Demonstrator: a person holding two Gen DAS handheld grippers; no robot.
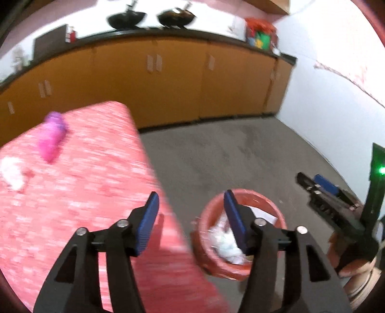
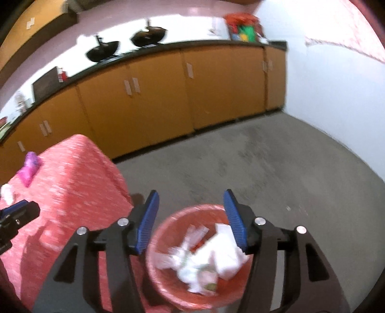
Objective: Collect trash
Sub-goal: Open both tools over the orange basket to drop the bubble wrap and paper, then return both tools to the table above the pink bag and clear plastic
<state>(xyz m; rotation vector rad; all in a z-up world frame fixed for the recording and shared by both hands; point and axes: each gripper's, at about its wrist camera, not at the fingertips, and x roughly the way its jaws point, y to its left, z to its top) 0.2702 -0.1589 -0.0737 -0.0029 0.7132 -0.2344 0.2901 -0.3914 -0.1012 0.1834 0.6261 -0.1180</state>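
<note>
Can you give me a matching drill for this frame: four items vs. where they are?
Items:
1. bin
2. pink bottle
3. woks
4. white wad

Places:
A. on the counter
B. on the floor beside the table
C. near the table's far edge
D. on the table, nearer than the bottle

Pairs: 1-B, 2-C, 3-A, 4-D

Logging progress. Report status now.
Both grippers, left and right, open, empty. Bin holds paper trash. White scrap and pink item on table. Nothing blocking.
</note>
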